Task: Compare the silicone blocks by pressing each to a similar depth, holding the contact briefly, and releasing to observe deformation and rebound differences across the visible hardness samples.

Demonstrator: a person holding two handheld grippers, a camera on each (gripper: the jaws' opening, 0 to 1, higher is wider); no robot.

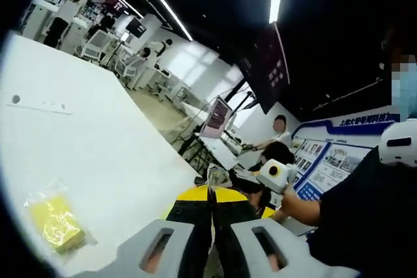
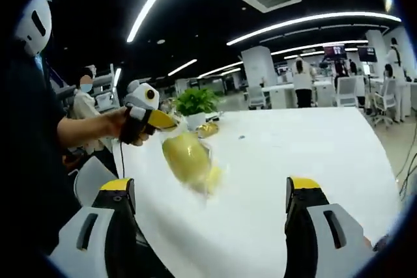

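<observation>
My left gripper (image 1: 210, 192) is shut, its yellow-tipped jaws pinching the top of a clear plastic bag (image 1: 215, 175). In the right gripper view the left gripper (image 2: 164, 120) enters from the left in a person's hand. The bag hangs from it above the white table (image 2: 306, 148), with a pale yellow silicone block (image 2: 186, 154) inside. My right gripper (image 2: 210, 190) stands wide open, facing the hanging block without touching it. A second yellow block in a clear bag (image 1: 55, 222) lies on the table (image 1: 98, 128) at the lower left. The right gripper (image 1: 273, 175) also shows at the right.
A small yellowish bagged item (image 2: 208, 128) and a potted plant (image 2: 195, 102) stand at the table's far edge. The person's dark sleeve (image 1: 365, 219) is close on the right. Desks, chairs, screens and people fill the room behind.
</observation>
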